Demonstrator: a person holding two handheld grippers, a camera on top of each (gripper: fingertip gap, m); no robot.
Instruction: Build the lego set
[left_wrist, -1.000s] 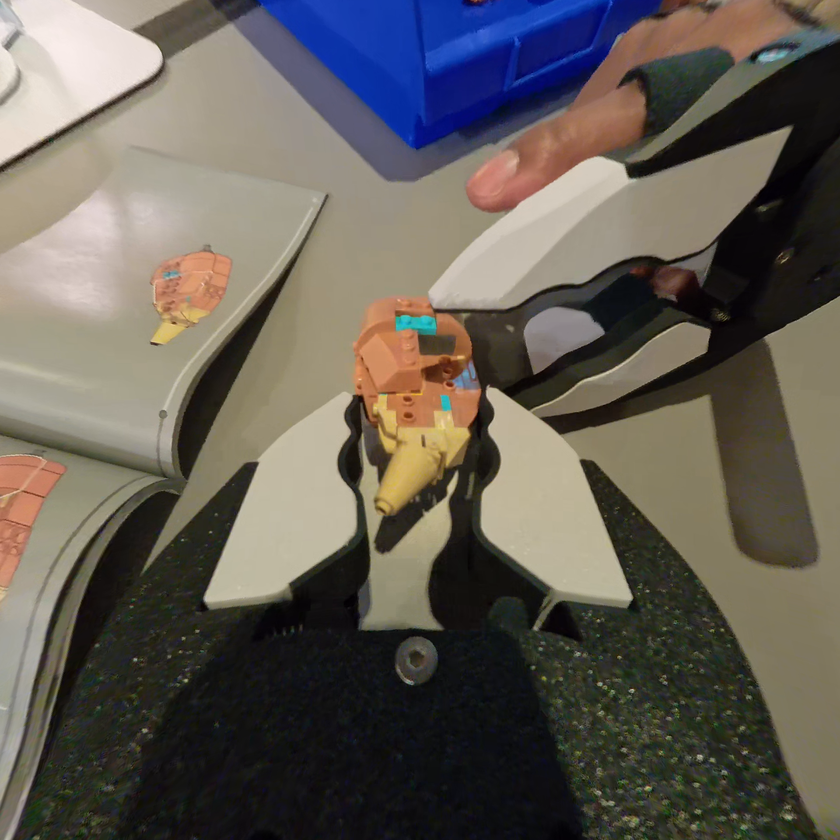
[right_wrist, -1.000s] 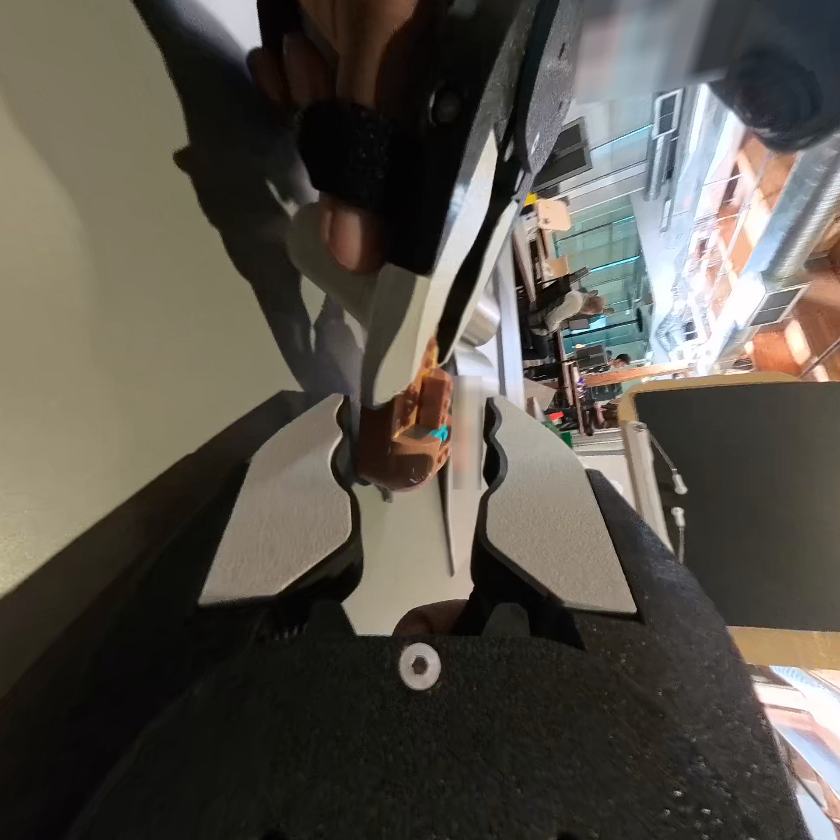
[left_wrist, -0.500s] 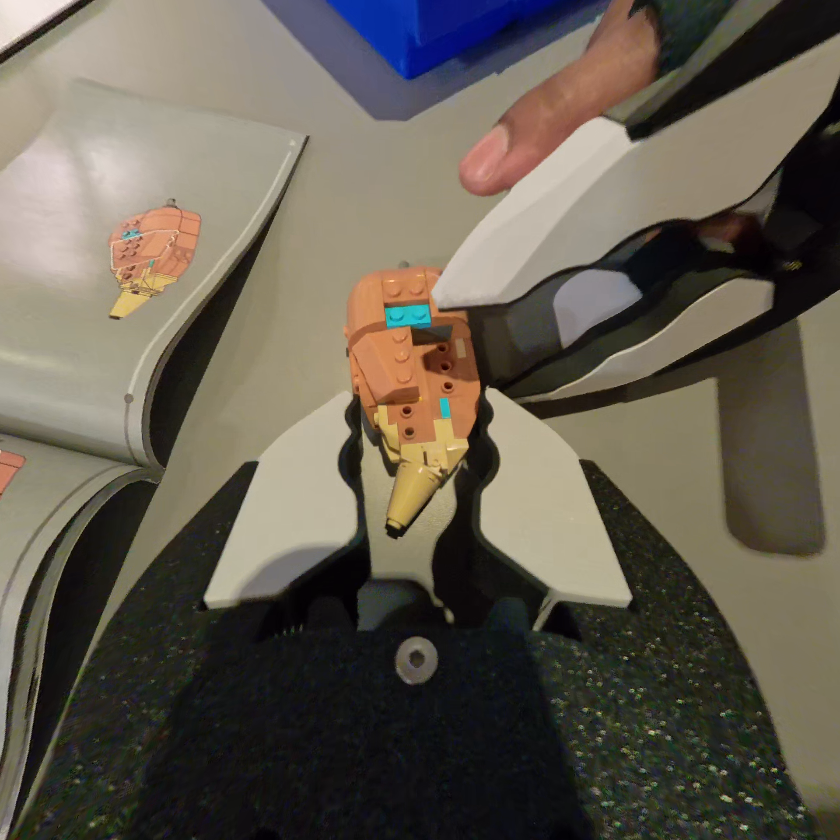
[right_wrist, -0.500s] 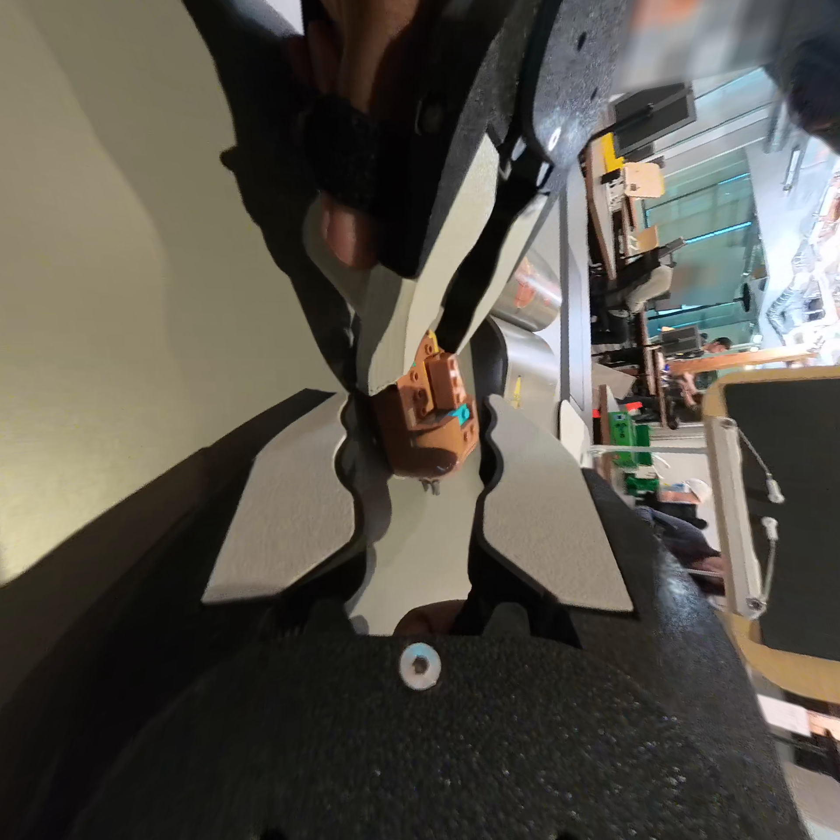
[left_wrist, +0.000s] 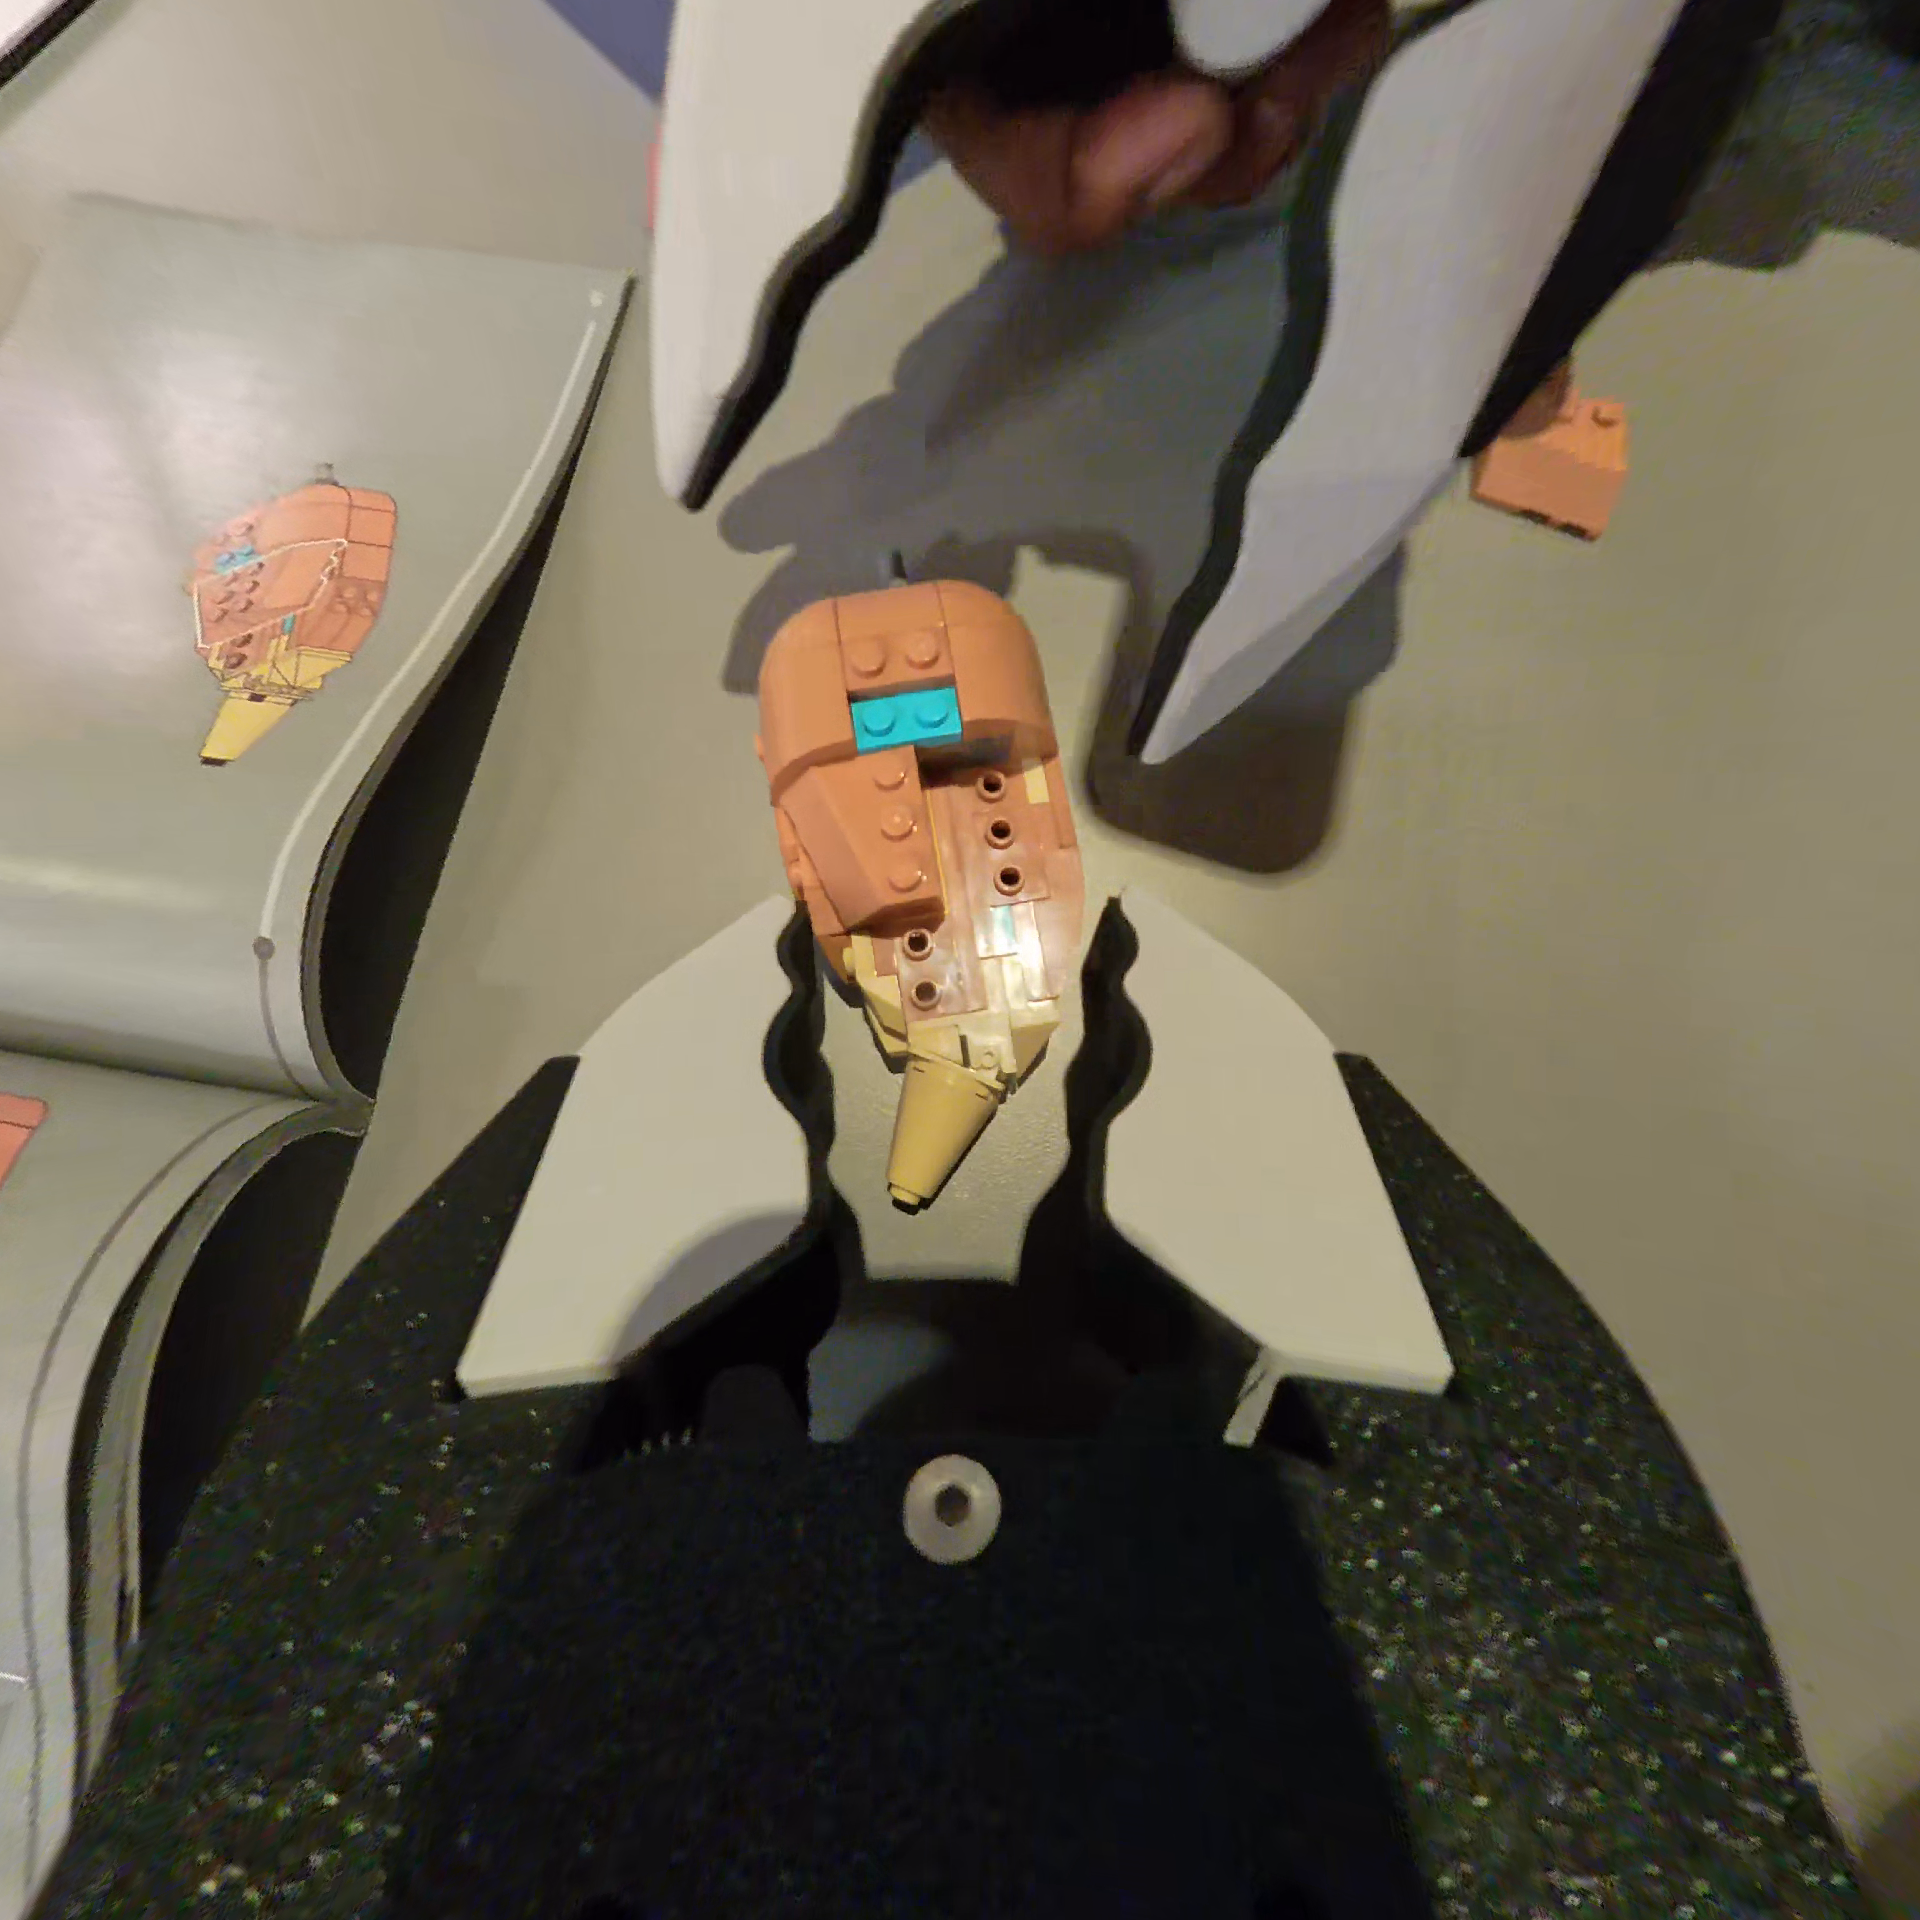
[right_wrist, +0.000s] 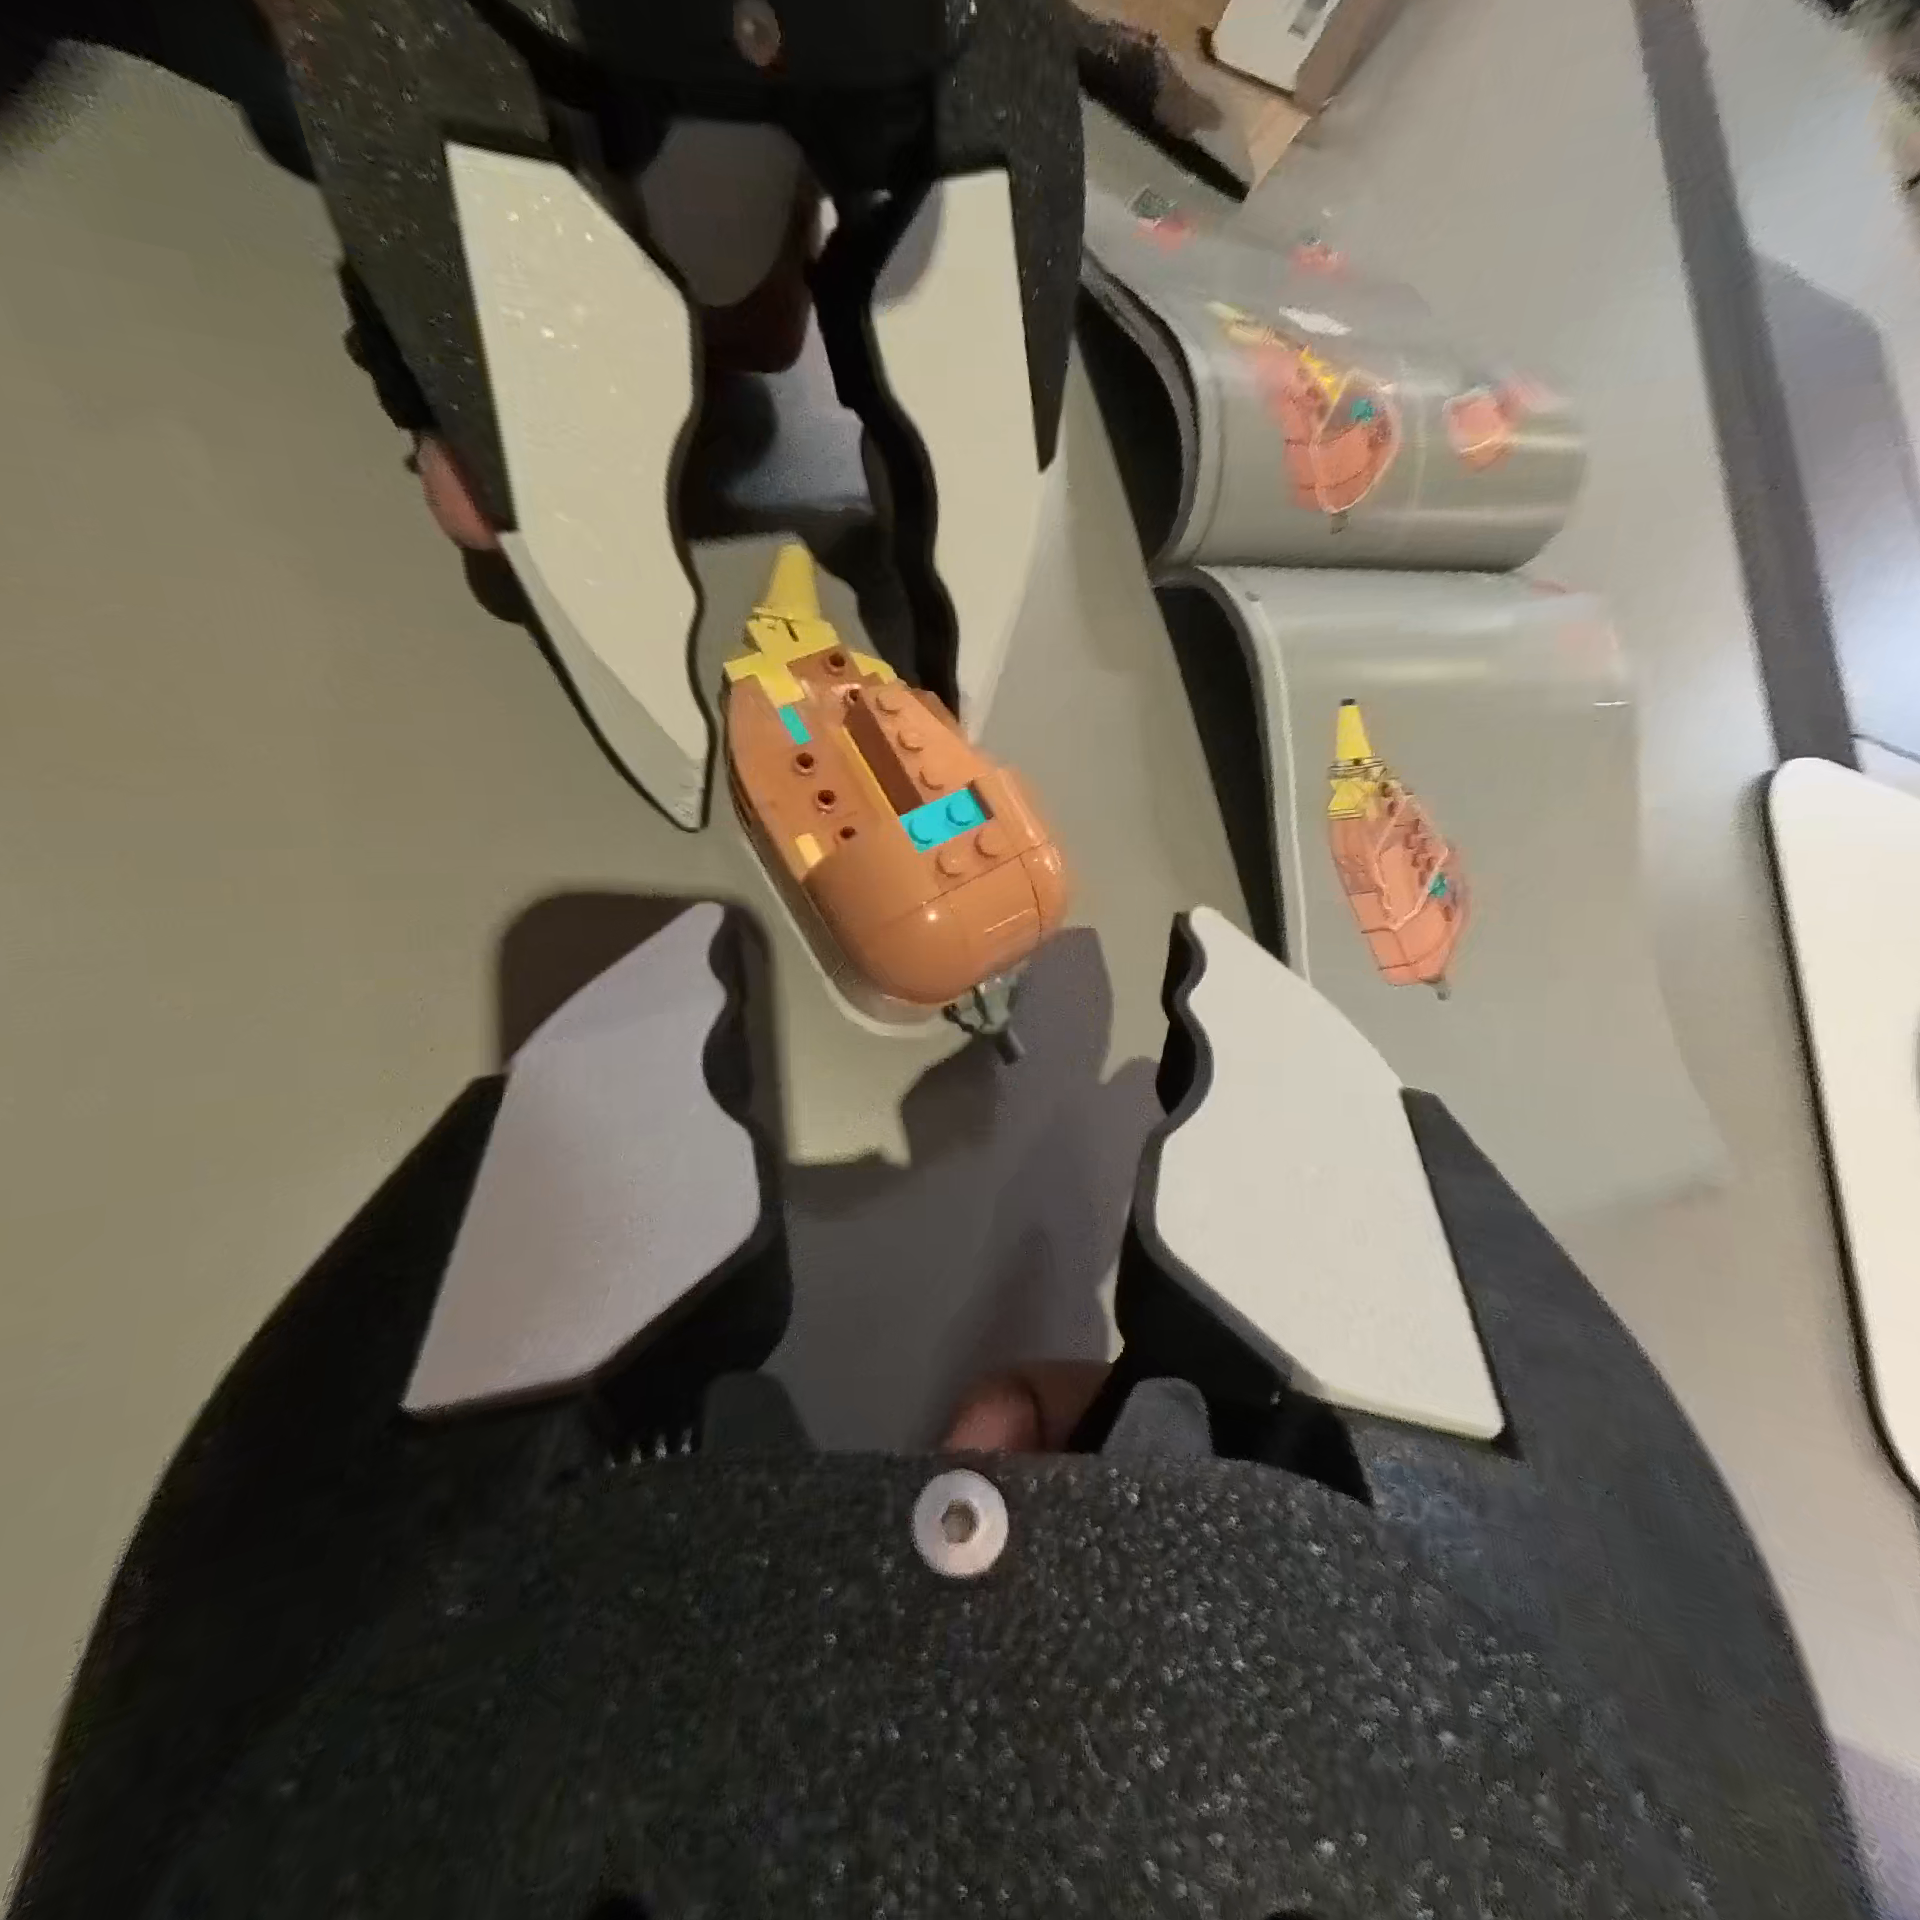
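Pinched by the thin tan end between the fingers of the left gripper (left_wrist: 951, 914): the lego model (left_wrist: 914, 821), most likely lifted a little off the grey table (left_wrist: 1610, 935). Long way of the model straight from one tool to the other, pointy tan tip back toward the left gripper, fat round brown end out toward the right gripper (right_wrist: 961, 997). Wide open and empty, that right one, just past the round end, not touching it. On top of the model, a long bare slot with a blue-green piece at the round end of it. Off beside the right gripper, partly hidden behind one finger, a loose brown brick (left_wrist: 1548, 468) on the table, so nearer to the right hand by far. Probably next: grab that brick, then push it down from above. On the left, an open picture booklet (left_wrist: 208, 779).
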